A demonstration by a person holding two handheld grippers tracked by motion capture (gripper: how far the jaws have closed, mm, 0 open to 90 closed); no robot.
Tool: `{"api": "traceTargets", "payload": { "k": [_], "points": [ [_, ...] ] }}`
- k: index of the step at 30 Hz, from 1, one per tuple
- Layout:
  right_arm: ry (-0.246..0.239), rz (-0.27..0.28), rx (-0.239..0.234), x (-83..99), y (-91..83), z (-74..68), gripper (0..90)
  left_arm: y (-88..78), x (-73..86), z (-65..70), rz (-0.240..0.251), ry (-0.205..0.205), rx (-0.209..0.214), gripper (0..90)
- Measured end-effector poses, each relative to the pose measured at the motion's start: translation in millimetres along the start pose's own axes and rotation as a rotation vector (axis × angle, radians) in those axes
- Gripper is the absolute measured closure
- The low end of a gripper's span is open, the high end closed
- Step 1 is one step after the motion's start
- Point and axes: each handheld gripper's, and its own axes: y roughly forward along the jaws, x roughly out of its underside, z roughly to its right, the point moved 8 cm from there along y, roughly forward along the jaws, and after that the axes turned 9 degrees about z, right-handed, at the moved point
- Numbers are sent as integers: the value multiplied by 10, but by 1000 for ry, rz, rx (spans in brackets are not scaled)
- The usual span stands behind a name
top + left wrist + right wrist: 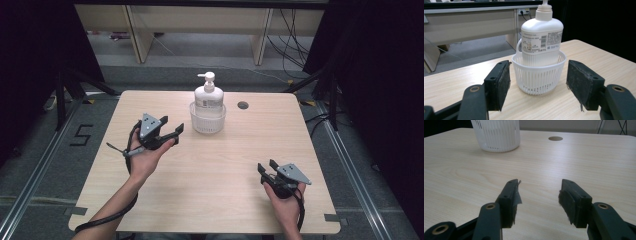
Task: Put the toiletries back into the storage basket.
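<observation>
- Pump bottle point(208, 96): white all over, white label printed with small dark text and a barcode.
- Basket point(207, 120): white, walls patterned with thin vertical slats.
- Table point(210, 175): pale wood with light grain streaks; a dark round hole point(243, 105) is seen in it.
- Left gripper point(173, 132): black jaws, grey plate on top.
- Right gripper point(266, 166): black jaws, grey plate, brass-coloured rivets seen in the right gripper view.
- Floor point(35, 150): grey, marked with a black "5".

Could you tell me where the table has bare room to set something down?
Bare wood spans the table between the left gripper and right gripper, and right of the basket past the round hole. Crowded only at the basket holding the pump bottle.
</observation>
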Motion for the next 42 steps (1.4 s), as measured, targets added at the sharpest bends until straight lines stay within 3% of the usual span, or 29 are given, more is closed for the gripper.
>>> {"api": "traceTargets", "payload": {
  "k": [2, 3, 10, 11, 15, 16, 27, 33, 34, 42],
  "points": [
    [10, -4, 0, 0, -6, -9, 497, -30, 29, -3, -2, 0, -2, 347],
    [-15, 4, 0, -4, 1, 13, 496, -46, 43, -6, -3, 1, -3, 348],
    [-29, 5, 0, -8, 3, 25, 496, -169, 155, -65, -23, 8, -9, 354],
    [12, -5, 1, 0, -6, -11, 496, -190, 174, -75, -22, 5, -12, 354],
    [6, -1, 8, -1, -4, -7, 496, -259, 235, -106, -16, 2, -19, 352],
    [-26, 2, 13, -9, -4, 21, 496, -272, 245, -112, -14, 7, -17, 353],
    [-23, 2, 0, -6, 6, 8, 496, -471, 458, -212, -9, 9, -27, 349],
    [16, -11, 23, 7, -14, -16, 495, -559, 576, -225, -12, 7, -22, 348],
    [-29, 3, 17, -7, -4, 18, 495, -569, 596, -229, -9, 2, -25, 348],
    [-20, -7, 12, -1, -8, 13, 495, -674, 834, -309, -17, -10, -40, 345]
  ]
}}
